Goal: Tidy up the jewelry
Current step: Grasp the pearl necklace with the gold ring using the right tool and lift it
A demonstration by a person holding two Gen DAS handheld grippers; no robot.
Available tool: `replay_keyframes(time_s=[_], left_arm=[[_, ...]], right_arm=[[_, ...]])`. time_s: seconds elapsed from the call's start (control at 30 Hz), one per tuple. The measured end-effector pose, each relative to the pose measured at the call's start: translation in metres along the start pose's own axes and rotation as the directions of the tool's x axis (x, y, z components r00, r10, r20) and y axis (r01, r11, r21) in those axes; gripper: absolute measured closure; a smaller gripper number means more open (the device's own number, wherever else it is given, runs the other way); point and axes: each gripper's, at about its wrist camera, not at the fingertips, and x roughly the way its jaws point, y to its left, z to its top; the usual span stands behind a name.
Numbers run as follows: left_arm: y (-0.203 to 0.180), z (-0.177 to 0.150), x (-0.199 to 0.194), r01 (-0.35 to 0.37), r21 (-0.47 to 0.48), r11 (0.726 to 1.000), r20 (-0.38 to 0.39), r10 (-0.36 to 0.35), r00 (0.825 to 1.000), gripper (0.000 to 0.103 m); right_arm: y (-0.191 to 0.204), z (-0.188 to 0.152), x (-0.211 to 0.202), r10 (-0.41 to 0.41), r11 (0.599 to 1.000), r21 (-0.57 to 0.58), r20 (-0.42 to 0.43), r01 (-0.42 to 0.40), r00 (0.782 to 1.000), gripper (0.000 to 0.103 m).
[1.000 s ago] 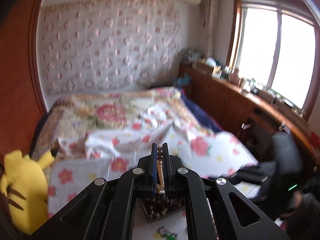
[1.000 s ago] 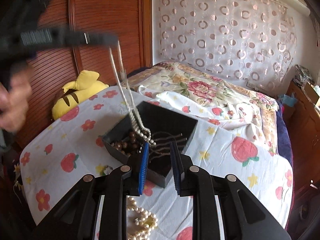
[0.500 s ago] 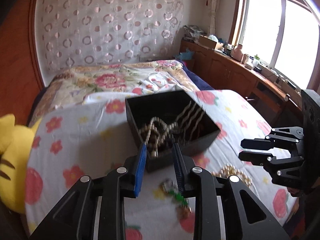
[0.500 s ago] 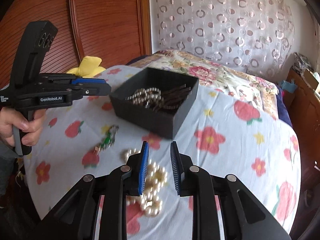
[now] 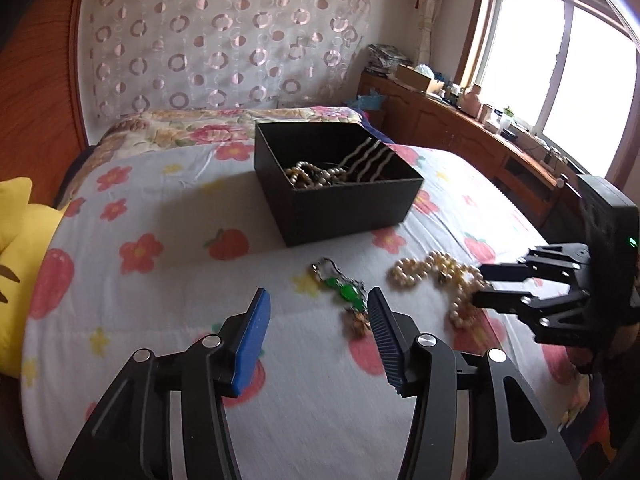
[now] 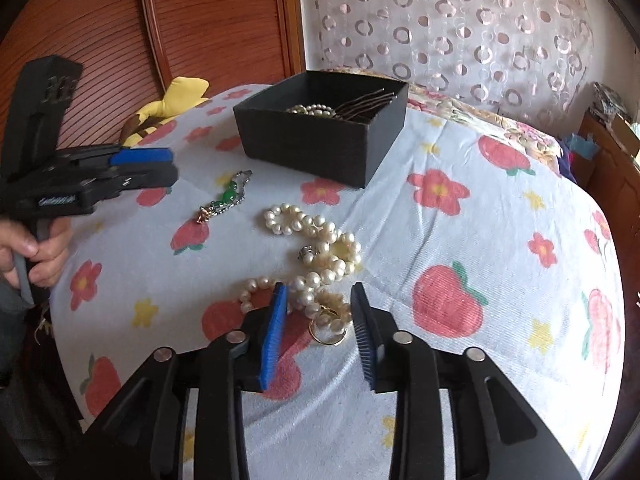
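A black open box (image 5: 340,184) (image 6: 320,140) stands on the flowered cloth and holds a pearl strand and wavy hairpins. A green-stone bracelet (image 5: 344,292) (image 6: 224,200) lies in front of it. A heap of pearl necklaces (image 6: 320,256) (image 5: 436,276) lies to its right. My left gripper (image 5: 316,320) is open and empty, low over the cloth just left of the bracelet. My right gripper (image 6: 320,308) is open, its jaws standing either side of the near end of the pearls, with a gold ring (image 6: 328,336) between them.
A yellow plush toy (image 5: 16,264) (image 6: 168,108) lies at the left edge of the cloth. A wooden wardrobe (image 6: 160,32) stands behind it. A bed with a flowered quilt (image 5: 208,128) is beyond the box. A wooden counter (image 5: 480,144) runs under the window.
My left gripper dropped the pearl strand into the box, opened, drew back and came down beside the green bracelet. My right gripper opened wider and came down over the pearl heap.
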Motion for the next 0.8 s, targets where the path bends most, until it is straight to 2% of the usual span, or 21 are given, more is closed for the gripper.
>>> replay_keyframes(time_s=[0.47,0.53,0.57,0.6,0.8], left_arm=[[-0.002,-0.004,-0.005,0.009,0.004,1.0,-0.006,-0.009,1.0,0.054],[-0.002,-0.004,-0.005,0.009,0.004,1.0,-0.007,-0.009,1.0,0.054],[-0.002,-0.004,-0.005,0.009,0.003,1.0,-0.008,-0.009,1.0,0.055],[-0.001,-0.004,-0.005,0.008,0.003,1.0,-0.009,-0.008,1.0,0.054],[0.002,-0.005,-0.004,0.004,-0.002,1.0,-0.015,-0.004,1.0,0.054]], right_arm=[[-0.003,0.024,0.022,0.036,0.998,0.06,-0.044,-0.033,0.998,0.063],[-0.003,0.026,0.022,0.037,0.998,0.061,-0.047,-0.034,0.998,0.068],[-0.004,0.027,0.021,0.041,0.997,0.064,-0.039,-0.038,0.998,0.077],[-0.004,0.028,0.02,0.043,0.997,0.065,-0.032,-0.041,0.999,0.093],[-0.001,0.038,-0.005,0.04,0.999,0.029,0.047,-0.042,0.998,0.094]])
